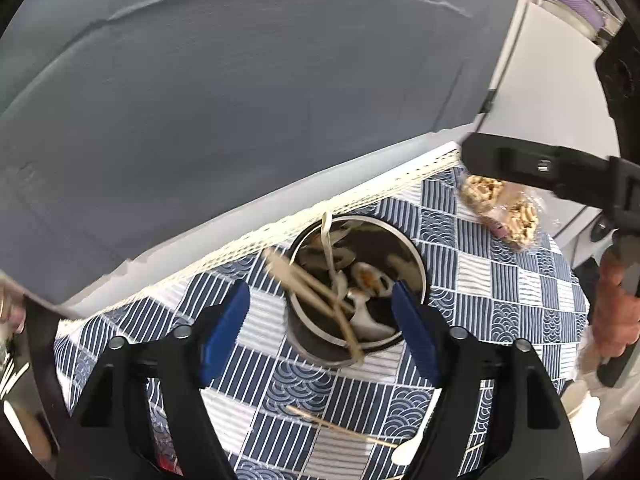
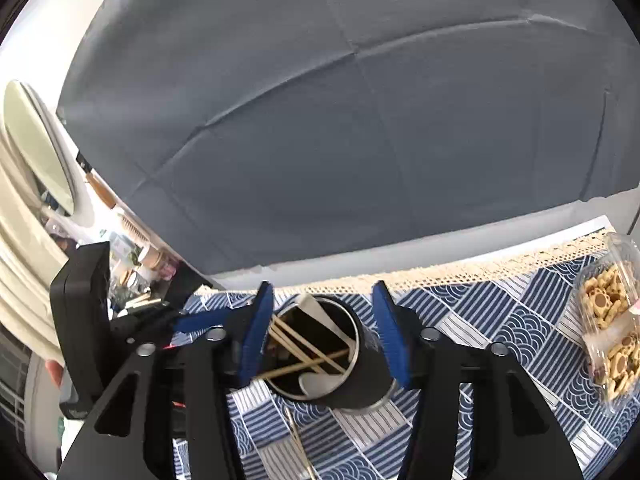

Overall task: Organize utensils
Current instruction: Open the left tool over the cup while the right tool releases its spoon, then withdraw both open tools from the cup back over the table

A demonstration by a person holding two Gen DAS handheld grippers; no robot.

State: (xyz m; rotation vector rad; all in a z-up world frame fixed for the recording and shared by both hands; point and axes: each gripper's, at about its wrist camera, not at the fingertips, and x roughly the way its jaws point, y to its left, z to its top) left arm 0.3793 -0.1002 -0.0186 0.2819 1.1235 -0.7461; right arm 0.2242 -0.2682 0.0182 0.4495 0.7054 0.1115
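Observation:
A metal cup (image 1: 416, 258) stands on the blue-and-white cloth and holds wooden chopsticks (image 1: 308, 288) and white spoons (image 1: 366, 320). My left gripper (image 1: 320, 332) hangs open above it, a blue pad on either side, holding nothing. In the right wrist view the same cup (image 2: 360, 376) sits between the blue pads of my right gripper (image 2: 324, 336), which is open and empty too. Chopsticks (image 2: 304, 354) lean across the cup's mouth beside a white spoon (image 2: 320, 384). A loose pair of chopsticks (image 1: 340, 428) and a white spoon (image 1: 404, 450) lie on the cloth in front of the cup.
A clear box of cookies (image 2: 608, 332) lies on the cloth (image 2: 500, 320) to the right. The lace-edged cloth ends at a grey backdrop (image 2: 360, 140) just behind the cup. The right gripper's black body (image 1: 532, 168) and a hand (image 1: 612, 300) are at the right. Cluttered shelves (image 2: 136, 264) are at the far left.

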